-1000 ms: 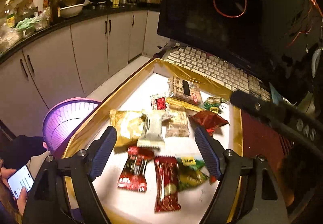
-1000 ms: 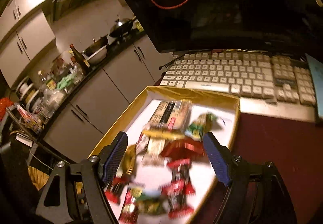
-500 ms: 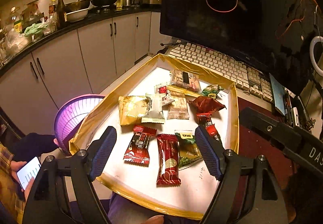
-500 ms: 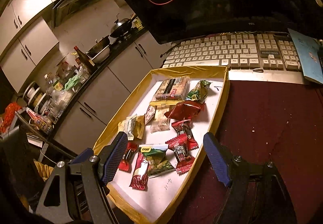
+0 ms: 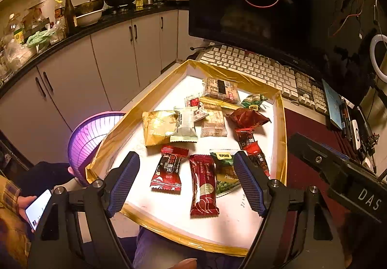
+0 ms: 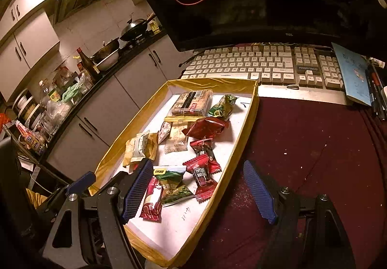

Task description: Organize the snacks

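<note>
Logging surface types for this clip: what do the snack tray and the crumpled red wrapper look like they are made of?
Snack tray: probably white board, matte floor with pen marks, rim wrapped in glossy, wrinkled yellow tape. Crumpled red wrapper: likely thin plastic or foil film, shiny with sharp creases.

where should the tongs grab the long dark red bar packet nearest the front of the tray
Grip the long dark red packet across its narrow middle, coming from above. It lies flat and lengthwise on the tray, long sides free; the green pea packet sits close on its right.
</note>
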Demonstrator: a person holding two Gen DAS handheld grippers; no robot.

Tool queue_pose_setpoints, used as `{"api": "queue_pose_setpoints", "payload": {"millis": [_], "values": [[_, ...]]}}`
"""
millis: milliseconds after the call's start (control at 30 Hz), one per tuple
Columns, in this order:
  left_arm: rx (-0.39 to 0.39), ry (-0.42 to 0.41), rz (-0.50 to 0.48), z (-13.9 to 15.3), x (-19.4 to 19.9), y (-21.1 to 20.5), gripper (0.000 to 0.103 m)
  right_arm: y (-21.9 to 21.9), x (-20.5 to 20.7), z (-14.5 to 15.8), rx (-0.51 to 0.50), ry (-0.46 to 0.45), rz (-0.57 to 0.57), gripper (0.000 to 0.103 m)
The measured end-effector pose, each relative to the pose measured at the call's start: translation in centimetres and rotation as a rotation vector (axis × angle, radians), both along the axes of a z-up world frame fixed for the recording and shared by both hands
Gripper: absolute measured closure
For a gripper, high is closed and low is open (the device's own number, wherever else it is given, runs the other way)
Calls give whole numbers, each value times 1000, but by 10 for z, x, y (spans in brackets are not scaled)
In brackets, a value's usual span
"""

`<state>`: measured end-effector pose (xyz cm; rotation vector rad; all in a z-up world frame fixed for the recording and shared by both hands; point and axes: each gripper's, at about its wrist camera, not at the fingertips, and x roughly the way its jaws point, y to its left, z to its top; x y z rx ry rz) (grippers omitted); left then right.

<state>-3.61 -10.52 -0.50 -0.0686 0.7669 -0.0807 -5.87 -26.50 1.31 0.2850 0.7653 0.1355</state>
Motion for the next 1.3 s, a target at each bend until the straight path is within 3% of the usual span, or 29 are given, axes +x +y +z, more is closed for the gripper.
{"api": "queue_pose_setpoints", "payload": {"millis": [1300], "values": [[1,15,1,-5,5,7,23,8,11,-11,-4,36,6,24]]}}
